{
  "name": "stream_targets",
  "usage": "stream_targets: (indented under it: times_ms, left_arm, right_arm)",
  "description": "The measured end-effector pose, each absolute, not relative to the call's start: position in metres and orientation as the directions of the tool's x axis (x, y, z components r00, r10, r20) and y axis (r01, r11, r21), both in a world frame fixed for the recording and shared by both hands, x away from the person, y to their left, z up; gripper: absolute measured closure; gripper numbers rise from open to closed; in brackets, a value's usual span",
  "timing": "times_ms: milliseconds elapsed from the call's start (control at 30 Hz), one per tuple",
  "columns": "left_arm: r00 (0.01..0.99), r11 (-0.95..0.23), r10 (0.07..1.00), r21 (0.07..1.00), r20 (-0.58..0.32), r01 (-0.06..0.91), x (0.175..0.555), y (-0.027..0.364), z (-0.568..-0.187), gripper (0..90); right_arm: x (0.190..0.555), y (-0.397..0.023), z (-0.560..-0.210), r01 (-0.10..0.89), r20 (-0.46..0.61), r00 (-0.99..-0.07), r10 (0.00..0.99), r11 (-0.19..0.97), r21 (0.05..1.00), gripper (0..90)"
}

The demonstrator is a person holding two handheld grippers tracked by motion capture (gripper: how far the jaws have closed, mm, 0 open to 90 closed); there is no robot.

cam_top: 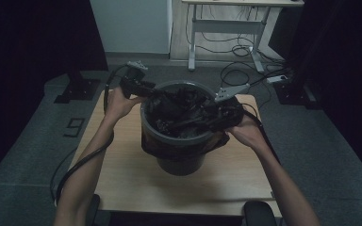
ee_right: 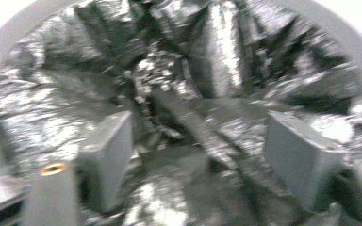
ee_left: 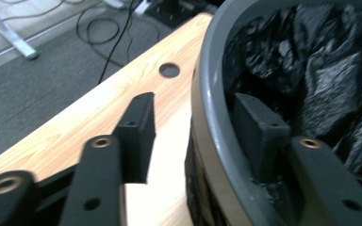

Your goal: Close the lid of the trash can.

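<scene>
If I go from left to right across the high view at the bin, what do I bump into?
Left hand → left gripper at the rim → grey bin lined with a black bag → right gripper reaching in over the rim → right hand.

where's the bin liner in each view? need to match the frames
High view: black liner crumpled inside the grey bin, centre of the table.
Left gripper view: upper right, inside the bin rim, which stands between the jaws.
Right gripper view: across the picture, beyond both jaws.
Shared landmark: the grey bin rim.
</scene>
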State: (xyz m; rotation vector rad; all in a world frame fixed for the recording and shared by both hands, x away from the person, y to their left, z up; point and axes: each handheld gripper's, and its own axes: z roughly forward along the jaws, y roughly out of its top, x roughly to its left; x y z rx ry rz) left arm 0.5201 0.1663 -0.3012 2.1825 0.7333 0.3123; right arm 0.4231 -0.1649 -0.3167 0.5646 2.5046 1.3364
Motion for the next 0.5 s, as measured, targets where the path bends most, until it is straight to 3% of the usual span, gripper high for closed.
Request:
stream_targets:
  times_ms: [267, 400, 500]
  left_arm:
    - [0.829, -0.466, 0.555, 0.799, -0.07, 0.38, 0.516, 0.172, -0.296, 21.2]
    - [0.828, -0.475, 0.56, 0.805, -0.035, 0.356, 0.509, 0.172, -0.292, 13.7]
    - [0.832, -0.484, 0.554, 0.805, -0.021, 0.342, 0.503, 0.173, -0.289, 13.0]
  right_arm:
    - [0.438, -0.175, -0.3, 0.281, 0.011, -0.874, 0.486, 0.487, 0.827, 14.8]
    - [0.439, -0.175, -0.292, 0.288, -0.009, -0.862, 0.506, 0.505, 0.813, 12.1]
    - [0.439, -0.178, -0.288, 0.289, -0.005, -0.86, 0.511, 0.494, 0.82, 12.0]
